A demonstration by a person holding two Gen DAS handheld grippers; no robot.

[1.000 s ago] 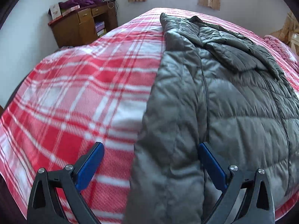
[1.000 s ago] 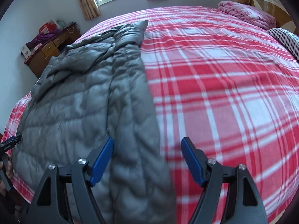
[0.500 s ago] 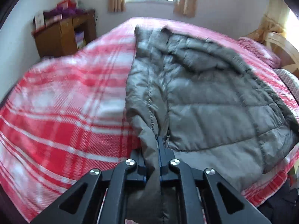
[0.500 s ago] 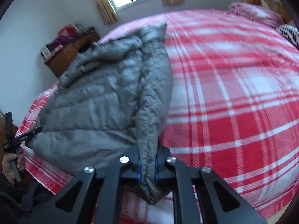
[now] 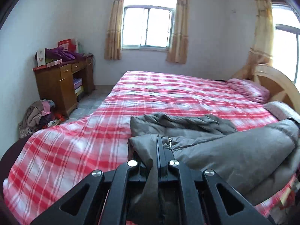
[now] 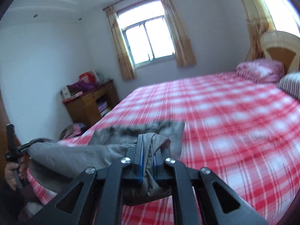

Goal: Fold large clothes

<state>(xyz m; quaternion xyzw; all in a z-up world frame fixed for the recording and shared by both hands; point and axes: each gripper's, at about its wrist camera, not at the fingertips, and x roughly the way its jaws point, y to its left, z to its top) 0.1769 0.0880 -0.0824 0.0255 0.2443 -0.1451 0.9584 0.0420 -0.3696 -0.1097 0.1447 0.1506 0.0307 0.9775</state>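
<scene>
We see the bed (image 5: 168, 97) bearing a red plaid blanket (image 5: 65, 150), grey jacket (image 5: 215, 131), and pink pillow (image 5: 249, 91).

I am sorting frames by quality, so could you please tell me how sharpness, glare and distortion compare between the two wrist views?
Left wrist view: mostly sharp, the grey quilted jacket smeared only at the right edge; both windows blown out; walls bowed by the fisheye lens. Right wrist view: strong motion blur across the red and white plaid bedspread and the jacket's far edge; window glare; dark corners.

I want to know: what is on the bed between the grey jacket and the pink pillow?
Nothing: only bare checked bedspread between jacket and pillow, in the left wrist view.
</scene>
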